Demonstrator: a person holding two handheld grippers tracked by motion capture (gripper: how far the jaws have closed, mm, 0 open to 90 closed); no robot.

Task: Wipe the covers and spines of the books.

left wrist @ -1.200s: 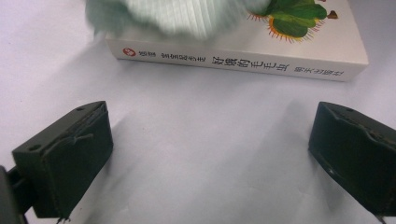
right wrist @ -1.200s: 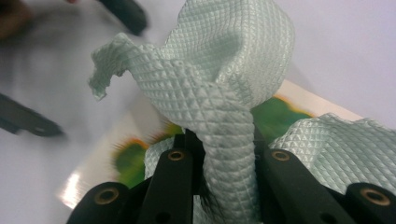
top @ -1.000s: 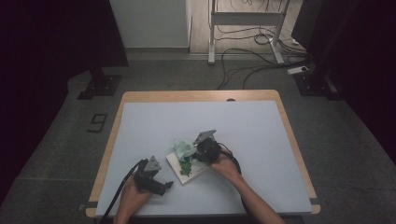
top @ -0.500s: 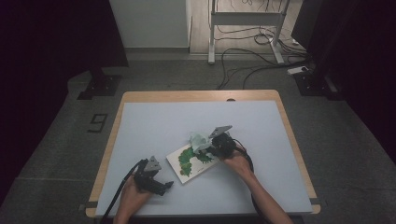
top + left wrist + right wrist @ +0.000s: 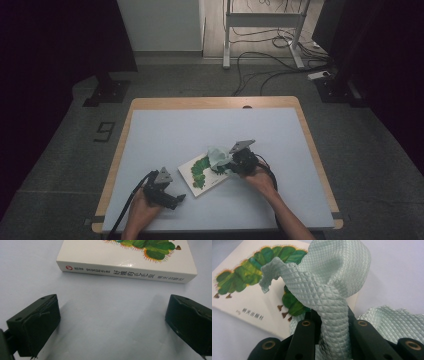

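Right gripper (image 5: 234, 163) had its jaws squeezed tight on a pale green cloth (image 5: 332, 282), bunched up over the book (image 5: 204, 174). Left gripper (image 5: 176, 199) sat on the table (image 5: 165, 130) near the book with its jaws wide apart, holding nothing. I thought the cloth could slip out, because just a thin fold was pinched. It might also drag the book sideways. Writing ran along the spine (image 5: 125, 272), but I couldn't read it.

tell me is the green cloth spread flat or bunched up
Bunched up: the cloth rises in crumpled folds, pinched between the right gripper's shut jaws, over the book.
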